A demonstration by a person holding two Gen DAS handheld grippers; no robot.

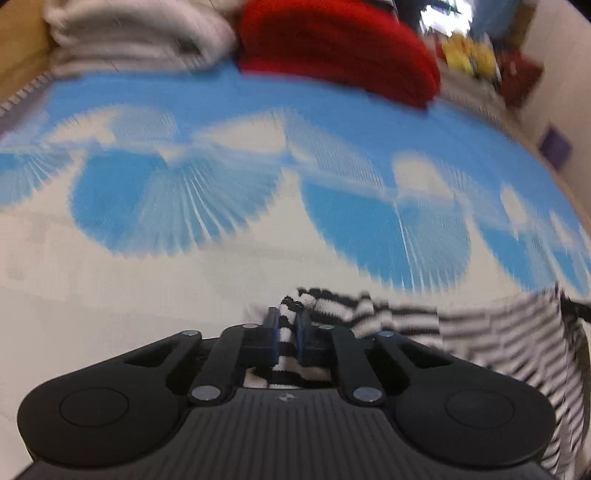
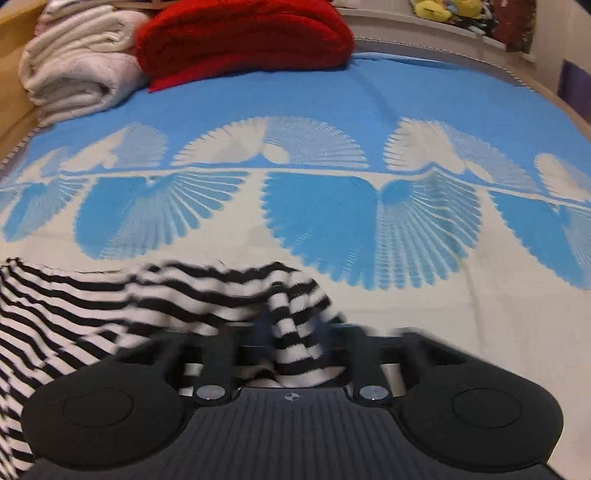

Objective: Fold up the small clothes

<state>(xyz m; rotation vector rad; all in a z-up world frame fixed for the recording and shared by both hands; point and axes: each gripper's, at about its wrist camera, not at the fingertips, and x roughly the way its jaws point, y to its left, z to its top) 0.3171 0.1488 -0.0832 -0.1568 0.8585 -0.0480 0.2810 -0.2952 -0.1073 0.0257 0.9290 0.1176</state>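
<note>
**Striped garment clamped at both ends over the blue-and-cream bedcover**

We find a blue and cream fan-patterned woven bedcover [image 2: 369,92] spread flat under both tools. At its far edge lie a folded cream-white fleece blanket [image 2: 77,70] and, touching it on the right, a folded red knitted blanket [image 2: 243,37]. Beyond these, a shelf carries yellow soft toys [image 2: 439,9], blurred. We note nothing standing between the tools and the open cover ahead.

The black-and-white striped soft knit garment [image 2: 110,295] hangs near the cover's cream border. The left gripper [image 1: 287,332] has its blue pads closed narrowly on a bunched fold of the cloth, which runs off to the right in that view. The right gripper [image 2: 293,332], motion-blurred, likewise pinches a gathered stripe of it, with the rest trailing left and downward
</note>
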